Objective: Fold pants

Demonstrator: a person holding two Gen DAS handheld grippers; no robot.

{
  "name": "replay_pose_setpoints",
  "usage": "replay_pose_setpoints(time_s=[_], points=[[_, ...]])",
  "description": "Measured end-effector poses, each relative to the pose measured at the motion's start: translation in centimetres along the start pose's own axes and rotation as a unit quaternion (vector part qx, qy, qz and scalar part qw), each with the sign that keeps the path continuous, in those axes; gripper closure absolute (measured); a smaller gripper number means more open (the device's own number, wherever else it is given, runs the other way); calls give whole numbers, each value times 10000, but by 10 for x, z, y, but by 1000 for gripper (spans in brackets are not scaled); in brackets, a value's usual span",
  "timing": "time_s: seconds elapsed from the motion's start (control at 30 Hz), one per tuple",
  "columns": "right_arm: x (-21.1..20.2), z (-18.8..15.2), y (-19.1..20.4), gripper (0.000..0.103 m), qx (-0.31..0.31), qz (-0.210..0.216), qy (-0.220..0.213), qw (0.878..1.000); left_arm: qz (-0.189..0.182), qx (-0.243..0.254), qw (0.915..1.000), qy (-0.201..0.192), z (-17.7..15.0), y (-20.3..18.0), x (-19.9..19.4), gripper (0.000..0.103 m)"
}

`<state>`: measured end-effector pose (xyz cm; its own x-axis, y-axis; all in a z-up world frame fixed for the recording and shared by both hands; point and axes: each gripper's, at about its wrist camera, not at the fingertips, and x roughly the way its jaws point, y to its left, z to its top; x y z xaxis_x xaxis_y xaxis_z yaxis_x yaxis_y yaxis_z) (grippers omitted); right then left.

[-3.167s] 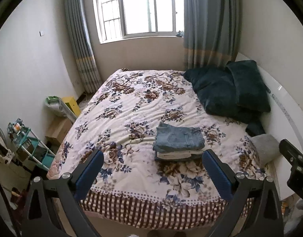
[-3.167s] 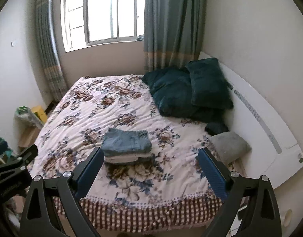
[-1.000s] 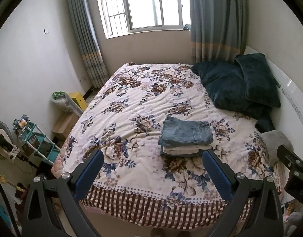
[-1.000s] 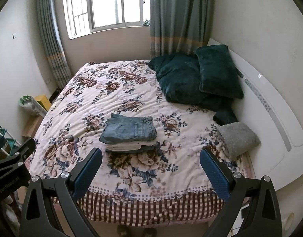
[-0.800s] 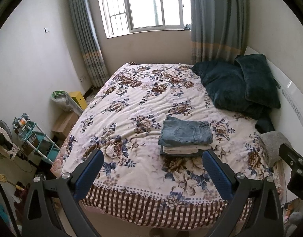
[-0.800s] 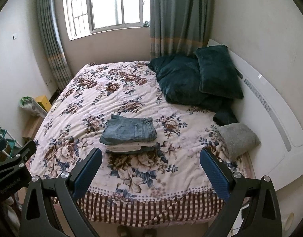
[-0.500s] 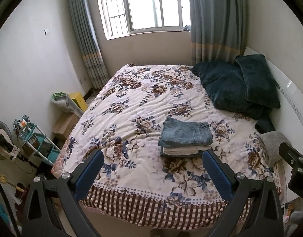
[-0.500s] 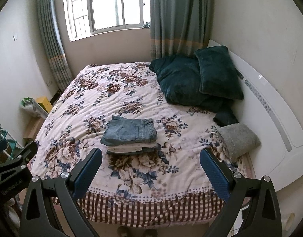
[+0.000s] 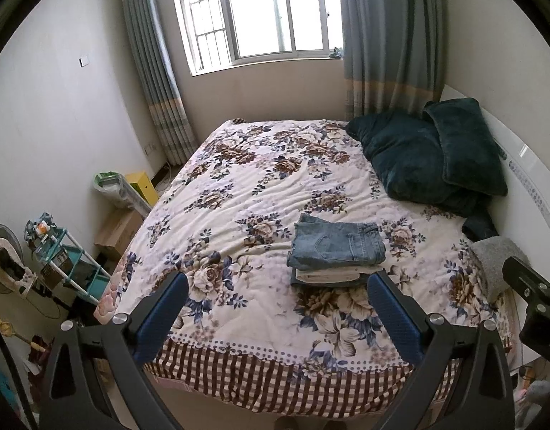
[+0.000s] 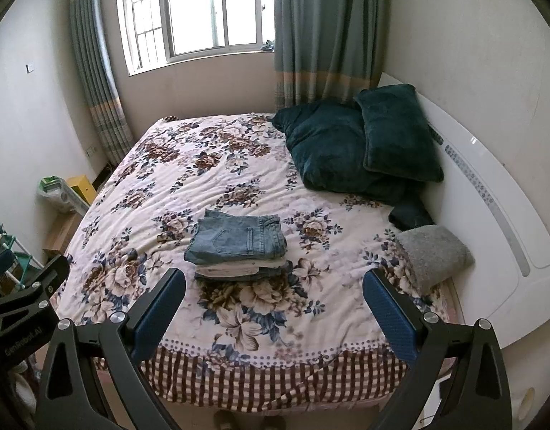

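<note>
"GenRobot.AI" on left hand-held gripper [image 10: 28, 308]

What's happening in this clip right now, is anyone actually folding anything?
Nothing is being handled at this moment. The left gripper and the right gripper are both open and empty, held back from the foot of the bed. A stack of folded pants sits on the floral bedspread, with blue jeans on top and lighter and darker pieces beneath. Neither gripper touches the stack. From how it lies, the folding looks done, or the next pair has not been picked up.
</note>
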<state>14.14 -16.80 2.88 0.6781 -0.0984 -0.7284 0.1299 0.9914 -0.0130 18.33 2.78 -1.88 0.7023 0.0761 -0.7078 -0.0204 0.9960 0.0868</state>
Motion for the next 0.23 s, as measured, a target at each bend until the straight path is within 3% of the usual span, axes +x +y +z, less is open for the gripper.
replay_pose_setpoints(time_s=[0.23], points=[[0, 0, 0, 2, 5, 0, 4, 10000, 11, 24, 9999, -104, 5, -2, -3, 0]])
